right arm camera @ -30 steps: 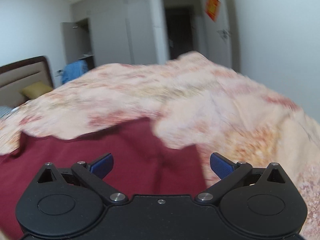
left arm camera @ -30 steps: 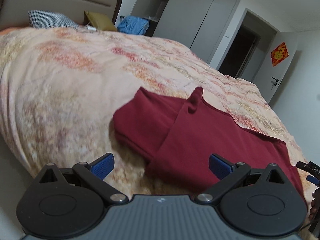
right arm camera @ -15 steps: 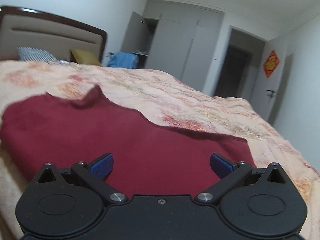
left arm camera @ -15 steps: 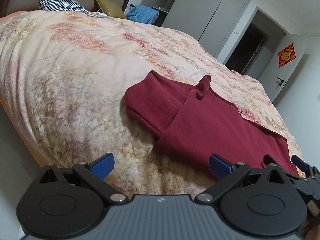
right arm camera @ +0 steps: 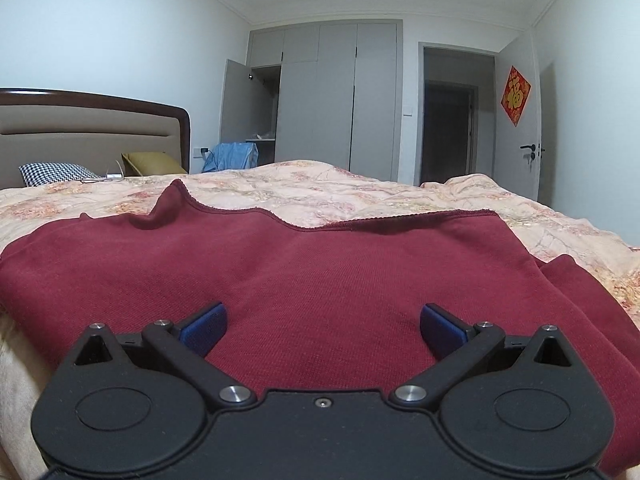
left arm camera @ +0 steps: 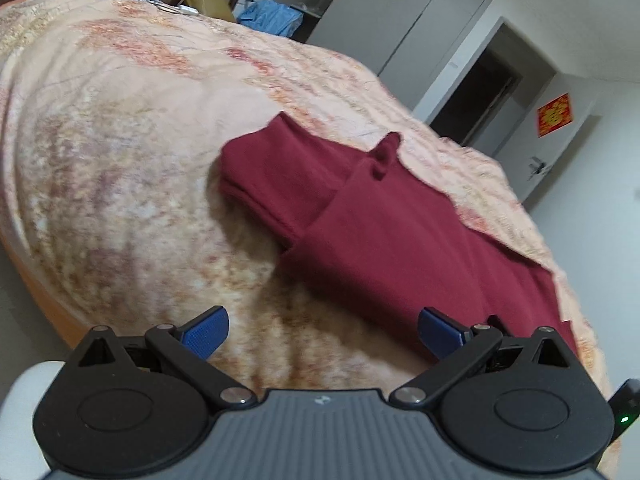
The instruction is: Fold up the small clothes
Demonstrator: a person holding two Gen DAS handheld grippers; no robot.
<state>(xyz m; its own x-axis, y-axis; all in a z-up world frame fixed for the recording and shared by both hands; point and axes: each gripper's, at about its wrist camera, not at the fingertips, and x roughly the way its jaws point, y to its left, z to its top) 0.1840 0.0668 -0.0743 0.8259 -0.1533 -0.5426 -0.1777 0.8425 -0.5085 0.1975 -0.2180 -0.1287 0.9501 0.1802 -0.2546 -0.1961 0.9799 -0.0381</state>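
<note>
Maroon garment (right arm camera: 328,264) lay spread on the floral bedspread (left arm camera: 120,128), directly ahead of and beneath the right gripper (right arm camera: 322,322), and ahead and to the right of the left gripper (left arm camera: 322,326). Both grippers had their blue pads spread wide apart and held nothing: the right one sat low over the near part of the cloth, while the left one hovered over bare bedspread just beside the garment's near edge, its right pad (left arm camera: 440,332) overlapping that edge in the view.

Judging by the layers, the fold was partly done: one panel already lay doubled over the body of the garment, with a stepped edge showing ahead of the left gripper, and a small peak of cloth (left arm camera: 386,152) stood up at the far edge. The step in hand looked like the approach for the next fold. That move would call for each gripper to pinch a near corner or edge, taking all layers together, then to carry it over toward the far hem without dragging the lower layers askew.

Beyond the bed, past the right gripper, a red diamond-shaped decoration (right arm camera: 515,95) on the door carried a single gold Chinese character, seemingly 福. No brand or label on the garment could be read.
</note>
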